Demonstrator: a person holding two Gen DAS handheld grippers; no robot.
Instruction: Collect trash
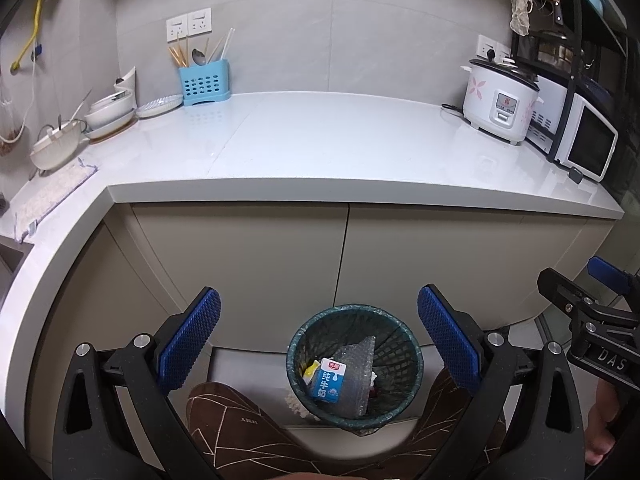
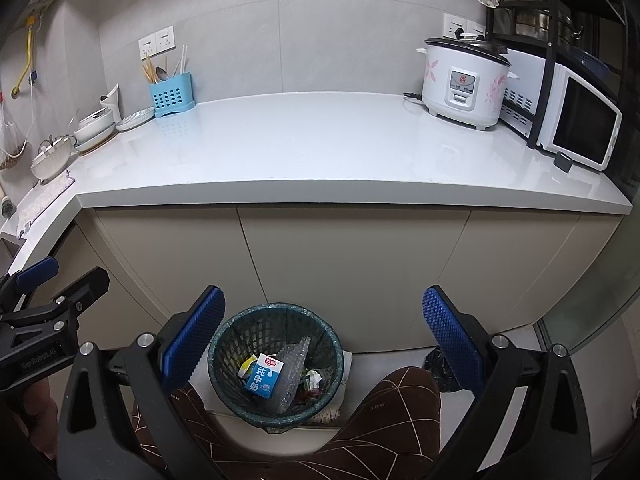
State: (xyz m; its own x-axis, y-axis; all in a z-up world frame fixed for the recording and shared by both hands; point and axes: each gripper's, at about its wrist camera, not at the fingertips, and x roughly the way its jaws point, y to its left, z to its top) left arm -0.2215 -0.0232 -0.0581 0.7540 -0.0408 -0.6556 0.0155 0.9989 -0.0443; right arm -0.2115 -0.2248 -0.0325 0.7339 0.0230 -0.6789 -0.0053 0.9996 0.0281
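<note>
A dark green mesh trash bin [image 1: 408,380] [image 2: 224,376] stands on the floor against the cabinet. Inside it lie a blue and white milk carton [image 1: 329,381] [image 2: 264,376], a sheet of bubble wrap [image 1: 358,364] [image 2: 294,364] and small scraps. My left gripper [image 1: 319,338] hangs open above the bin with nothing between its blue pads. My right gripper [image 2: 324,338] is likewise open and empty, with the bin below its left finger. Each gripper shows at the edge of the other's view.
A white countertop [image 1: 320,148] [image 2: 304,152] spans the middle. On it stand a rice cooker [image 1: 500,100] [image 2: 464,82], a microwave [image 2: 576,120], a blue utensil holder [image 1: 204,82] and stacked dishes [image 1: 108,114]. A person's legs in brown patterned trousers [image 2: 396,416] flank the bin.
</note>
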